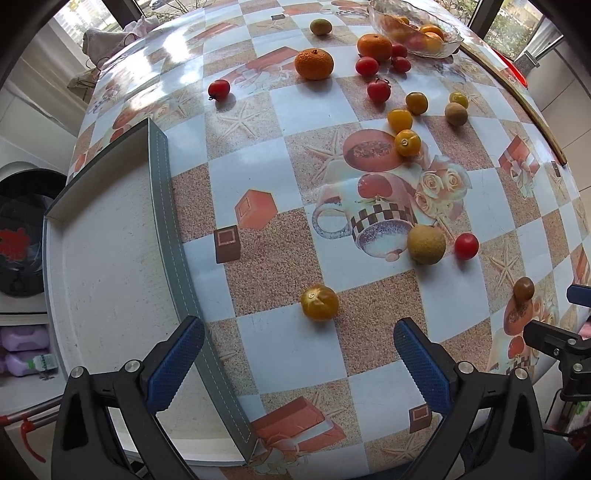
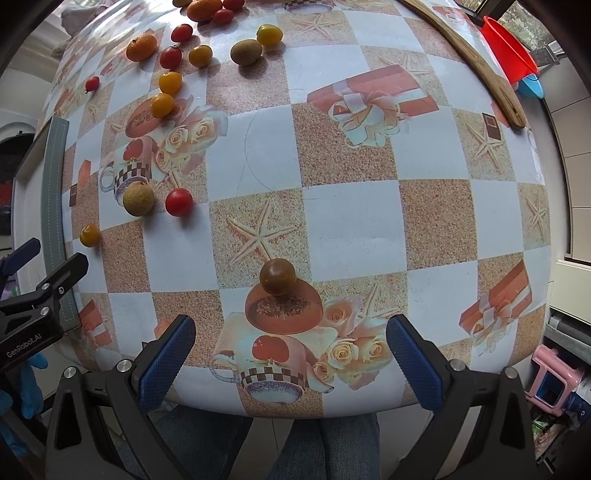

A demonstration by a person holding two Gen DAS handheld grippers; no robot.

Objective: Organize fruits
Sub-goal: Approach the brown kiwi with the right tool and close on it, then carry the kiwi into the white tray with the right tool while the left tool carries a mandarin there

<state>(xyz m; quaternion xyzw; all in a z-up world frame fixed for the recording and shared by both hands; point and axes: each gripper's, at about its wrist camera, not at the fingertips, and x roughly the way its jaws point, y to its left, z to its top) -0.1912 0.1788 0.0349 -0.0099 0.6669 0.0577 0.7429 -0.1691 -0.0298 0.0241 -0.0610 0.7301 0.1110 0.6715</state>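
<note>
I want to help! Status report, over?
Left gripper open, yellow tomato ahead. Right gripper open, brownish tomato ahead. Tray holds no fruit. Nothing blocking.

- I've got the grey-walled shallow tray (image 1: 162, 206) on the checked tablecloth's (image 1: 295, 354) left.
- Clear glass bowl (image 1: 413, 26) sits far back, round loose fruits (image 1: 319, 302) scattered between.
</note>
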